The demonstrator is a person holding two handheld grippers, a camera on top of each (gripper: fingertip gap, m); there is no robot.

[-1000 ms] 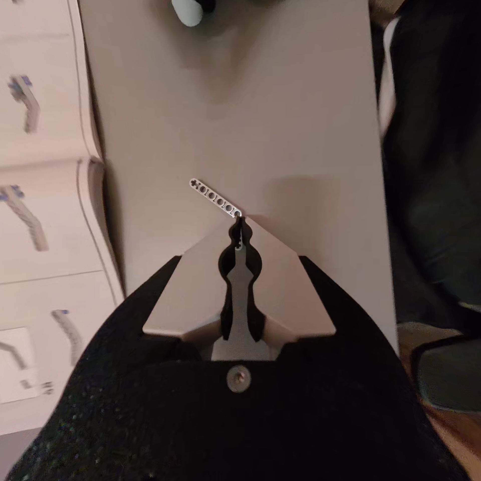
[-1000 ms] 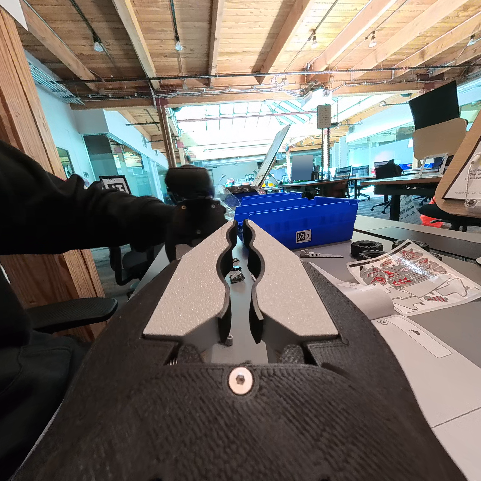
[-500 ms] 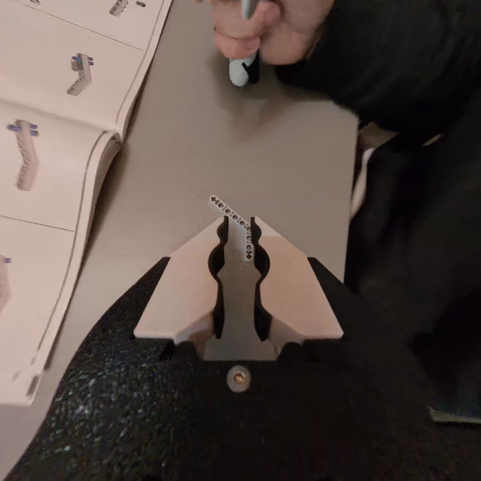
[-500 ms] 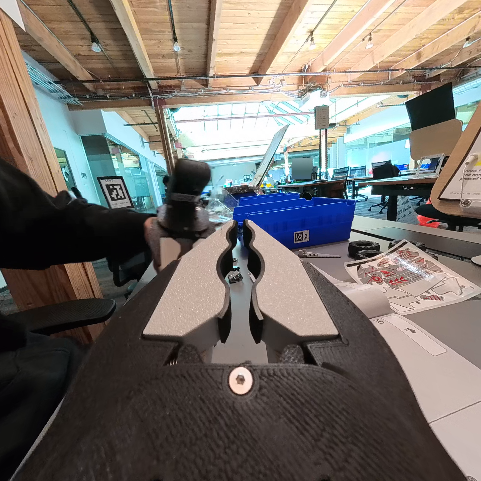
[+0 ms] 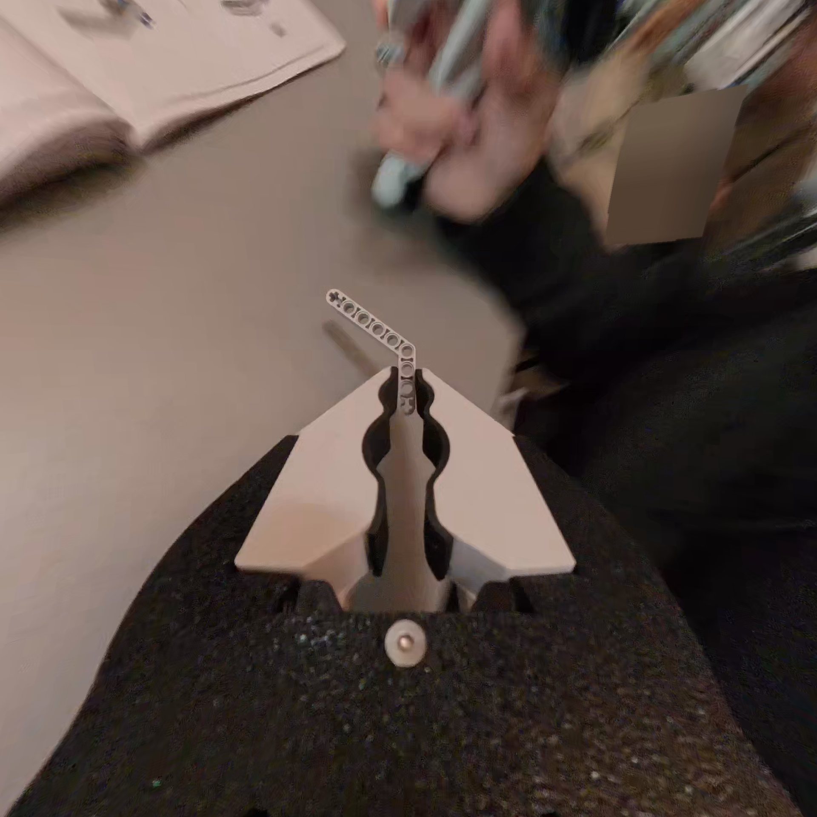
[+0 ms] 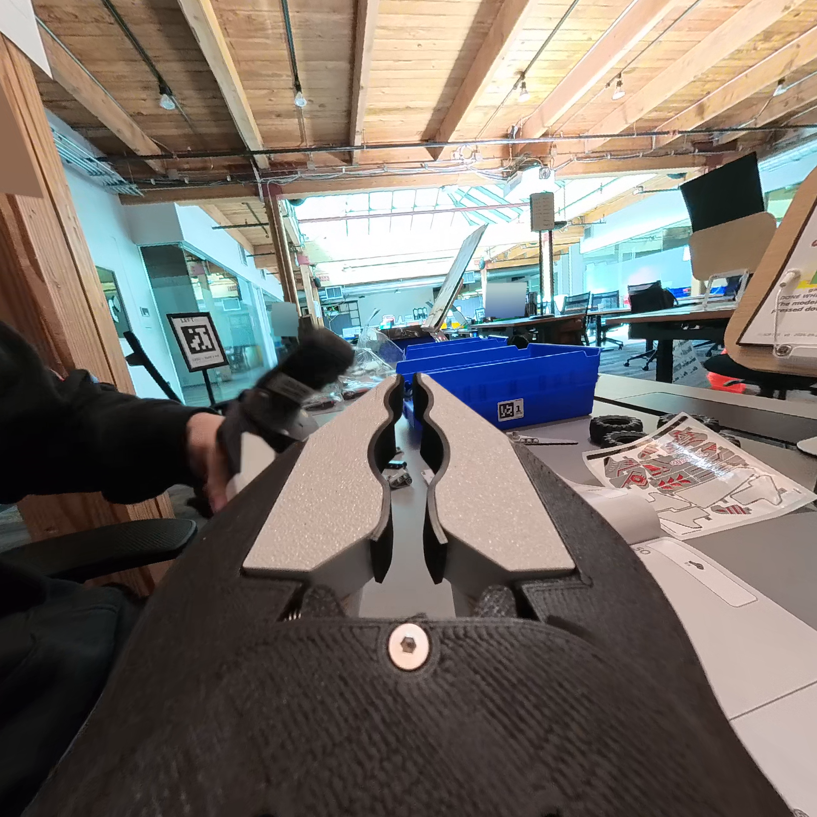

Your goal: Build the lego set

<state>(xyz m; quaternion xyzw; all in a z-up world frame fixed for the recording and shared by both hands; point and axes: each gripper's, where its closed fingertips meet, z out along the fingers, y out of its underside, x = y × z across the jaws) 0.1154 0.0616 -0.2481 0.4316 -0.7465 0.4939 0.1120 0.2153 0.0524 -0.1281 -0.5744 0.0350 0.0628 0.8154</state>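
My left gripper (image 5: 406, 373) is shut on the short arm of a light grey bent lego beam (image 5: 376, 327). The beam's long arm sticks out up and to the left, above the grey table (image 5: 177, 353), and casts a shadow there. My right gripper (image 6: 409, 383) is nearly shut with a thin gap at the tips and holds nothing. It hovers low over the table and points at small loose lego parts (image 6: 398, 479). In the right wrist view the left gripper (image 6: 283, 406) shows at the left, held in a hand, blurred.
An open instruction booklet (image 5: 154, 66) lies at the far left, also in the right wrist view (image 6: 689, 597). Blue bins (image 6: 508, 389), black tyres (image 6: 614, 431), a sticker sheet (image 6: 694, 477) and a thin grey part (image 6: 530, 440) sit beyond. A blurred hand (image 5: 442, 132) holds the other gripper's handle. My right fingertips sit around 15 centimetres from my left ones.
My left gripper closed on the beam, lifted it off the table and swung round, so the beam's bend now shows. The right gripper has hardly moved.
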